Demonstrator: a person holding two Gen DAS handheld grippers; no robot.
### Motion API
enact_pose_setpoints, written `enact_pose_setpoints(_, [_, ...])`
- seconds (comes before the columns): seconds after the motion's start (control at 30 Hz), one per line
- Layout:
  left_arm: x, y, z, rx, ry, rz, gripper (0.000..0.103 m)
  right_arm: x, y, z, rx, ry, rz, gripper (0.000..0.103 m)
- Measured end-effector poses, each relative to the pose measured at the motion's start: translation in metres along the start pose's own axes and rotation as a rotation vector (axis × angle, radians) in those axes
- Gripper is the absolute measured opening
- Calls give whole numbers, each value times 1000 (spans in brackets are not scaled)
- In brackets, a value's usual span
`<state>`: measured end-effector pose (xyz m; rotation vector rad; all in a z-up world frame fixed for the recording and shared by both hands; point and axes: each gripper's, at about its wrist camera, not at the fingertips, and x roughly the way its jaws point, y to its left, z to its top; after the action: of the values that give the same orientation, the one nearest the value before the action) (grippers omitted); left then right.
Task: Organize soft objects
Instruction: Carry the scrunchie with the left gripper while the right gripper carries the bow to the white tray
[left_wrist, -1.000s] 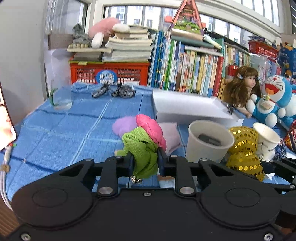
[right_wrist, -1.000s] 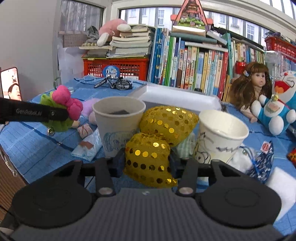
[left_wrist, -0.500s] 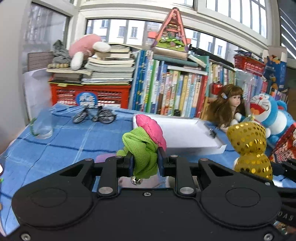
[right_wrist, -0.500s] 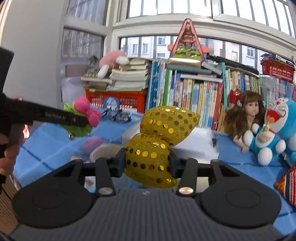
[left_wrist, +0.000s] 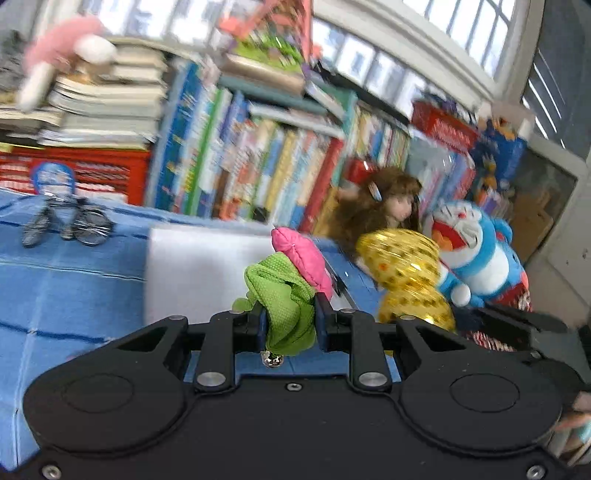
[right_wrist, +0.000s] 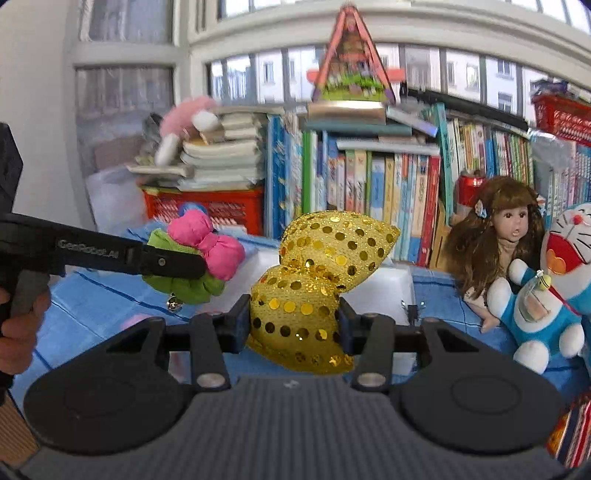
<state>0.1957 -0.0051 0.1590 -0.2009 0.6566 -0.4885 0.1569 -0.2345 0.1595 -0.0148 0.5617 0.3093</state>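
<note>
The left gripper (left_wrist: 289, 320) clamps a green-and-pink fabric bow (left_wrist: 286, 291), held in the air above the blue tablecloth (left_wrist: 70, 280), near a white foam box (left_wrist: 207, 266). To its right, the right gripper (right_wrist: 293, 325) squeezes a gold sequined bow (right_wrist: 317, 280), also aloft. At far right, a brown-haired doll (right_wrist: 498, 236) and a blue cat plush (right_wrist: 546, 295) sit before a row of books (right_wrist: 388, 192).

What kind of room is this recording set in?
Probably a child's room or home study corner. A long row of picture books lines the windows, a doll and a blue cat plush sit on the blue-clothed table, and a red basket holds stacked books.
</note>
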Motion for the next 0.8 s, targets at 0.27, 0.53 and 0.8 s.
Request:
enact_pose_setpoints(0.27, [99, 11, 39, -23, 173, 51, 23, 80, -27, 17, -56, 194, -27, 53])
enact_pose_setpoints(0.53, [166, 33, 47, -43, 261, 77, 23, 139, -40, 13, -50, 299, -35, 54])
enact_pose_setpoints(0.8, [198, 58, 36, -77, 317, 81, 23, 185, -54, 5, -32, 385, -50, 55])
